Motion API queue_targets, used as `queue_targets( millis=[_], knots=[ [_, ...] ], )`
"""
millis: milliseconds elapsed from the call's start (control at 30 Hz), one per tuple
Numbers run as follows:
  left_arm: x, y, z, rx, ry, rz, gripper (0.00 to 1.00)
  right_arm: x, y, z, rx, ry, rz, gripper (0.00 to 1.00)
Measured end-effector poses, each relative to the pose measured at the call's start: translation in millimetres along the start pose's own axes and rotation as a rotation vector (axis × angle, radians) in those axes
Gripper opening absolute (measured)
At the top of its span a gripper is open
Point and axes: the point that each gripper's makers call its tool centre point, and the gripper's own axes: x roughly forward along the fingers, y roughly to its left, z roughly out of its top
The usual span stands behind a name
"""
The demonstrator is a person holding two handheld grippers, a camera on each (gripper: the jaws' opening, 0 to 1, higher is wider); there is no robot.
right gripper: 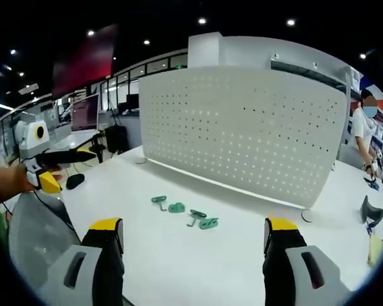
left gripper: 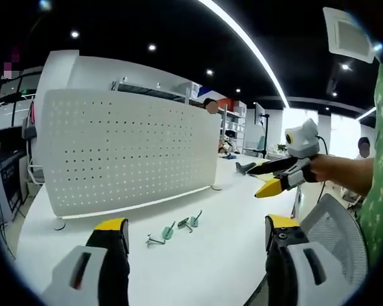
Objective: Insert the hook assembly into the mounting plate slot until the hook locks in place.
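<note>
In the left gripper view, the white pegboard (left gripper: 124, 153) is seen standing upright on the white table (left gripper: 223, 210), w/ rows of small holes across its face. The left gripper (left gripper: 195, 236) is held low over the table near edge, jaws spread wide, nothing between them. Just ahead, betw. the jaws and the pegboard foot, two green hooks (left gripper: 179, 228) are seen lying flat on the table, side by side, apart from the board. At right the right gripper (left gripper: 268, 178) is held in a hand (left gripper: 335, 169) above the table, jaws parted, empty.

In the right gripper view, the left gripper (right gripper: 57, 169) is seen at left, jaws apart. The hooks (right gripper: 185, 213) lie mid-table in front of the pegboard (right gripper: 242, 134). The right gripper (right gripper: 195, 236) jaws are spread, gripping nothing. A mesh chair back (right gripper: 32, 245) is seen lower left.
</note>
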Motion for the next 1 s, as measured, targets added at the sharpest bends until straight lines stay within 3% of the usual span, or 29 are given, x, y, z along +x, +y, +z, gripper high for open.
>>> queue_targets(
  millis=[500, 1000],
  knots=[
    [5.6, 8.0, 11.3, -0.007, -0.013, 0.043, 0.89, 26.4, -10.8, 0.8, -0.02, 0.05, 0.016, 0.9],
    [7.7, 12.6, 8.2, -0.015, -0.013, 0.058, 0.88, 52.2, -15.3, -20.7, 0.021, 0.147, 0.053, 0.81]
  ],
)
